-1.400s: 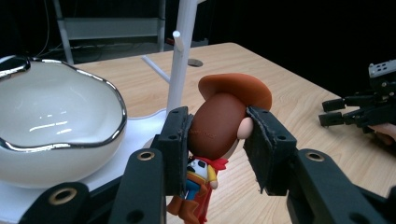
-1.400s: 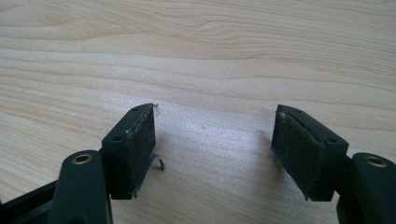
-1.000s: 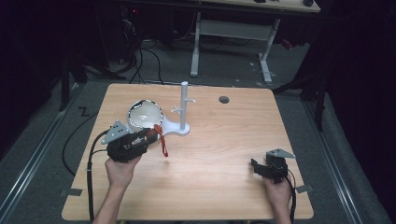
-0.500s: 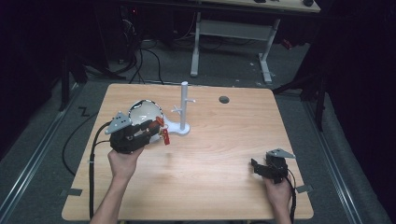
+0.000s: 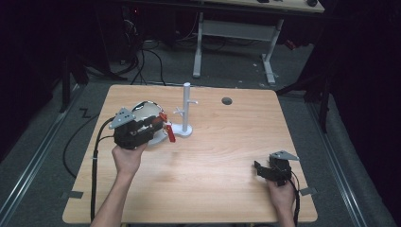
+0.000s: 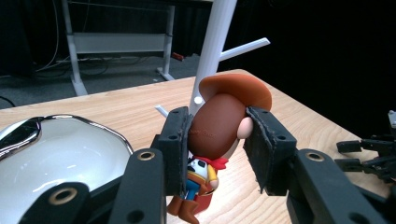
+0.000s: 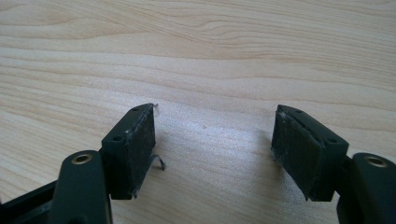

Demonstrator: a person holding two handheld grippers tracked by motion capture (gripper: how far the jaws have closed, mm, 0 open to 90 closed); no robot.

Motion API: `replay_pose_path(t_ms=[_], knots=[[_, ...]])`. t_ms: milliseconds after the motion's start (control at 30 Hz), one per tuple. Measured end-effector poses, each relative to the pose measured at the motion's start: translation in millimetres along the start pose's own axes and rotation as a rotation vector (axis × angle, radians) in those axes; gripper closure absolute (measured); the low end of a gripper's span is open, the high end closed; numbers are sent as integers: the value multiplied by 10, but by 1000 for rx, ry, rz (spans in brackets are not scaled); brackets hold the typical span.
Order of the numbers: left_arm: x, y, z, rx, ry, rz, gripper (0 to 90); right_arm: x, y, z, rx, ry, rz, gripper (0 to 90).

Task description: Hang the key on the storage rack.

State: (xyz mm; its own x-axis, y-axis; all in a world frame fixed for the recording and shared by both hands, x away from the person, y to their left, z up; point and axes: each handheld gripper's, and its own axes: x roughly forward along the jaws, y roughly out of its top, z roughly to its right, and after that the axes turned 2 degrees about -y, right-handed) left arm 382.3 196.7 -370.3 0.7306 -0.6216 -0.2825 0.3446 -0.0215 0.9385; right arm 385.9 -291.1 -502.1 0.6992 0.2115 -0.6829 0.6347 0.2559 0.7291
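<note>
Your left hand-held gripper (image 6: 217, 140) is pinching the cowboy figurine (image 6: 219, 128) by its brown head, holding it above the counter (image 5: 217, 156), just left of the white peg stand (image 5: 185, 111) and right beside the shiny bowl (image 6: 56, 154). Your right hand-held gripper (image 7: 212, 149) sits spread over bare wood at the near right.
</note>
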Motion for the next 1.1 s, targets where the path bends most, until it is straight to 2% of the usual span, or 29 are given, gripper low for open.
replay_pose_path(t_ms=[300,1100], knots=[[99,71,-14,12,13,-7,608,0,0,0,0,0,0,308],[390,178,-86,-5,27,-29,608,0,-1,0,-3,2,1,308]])
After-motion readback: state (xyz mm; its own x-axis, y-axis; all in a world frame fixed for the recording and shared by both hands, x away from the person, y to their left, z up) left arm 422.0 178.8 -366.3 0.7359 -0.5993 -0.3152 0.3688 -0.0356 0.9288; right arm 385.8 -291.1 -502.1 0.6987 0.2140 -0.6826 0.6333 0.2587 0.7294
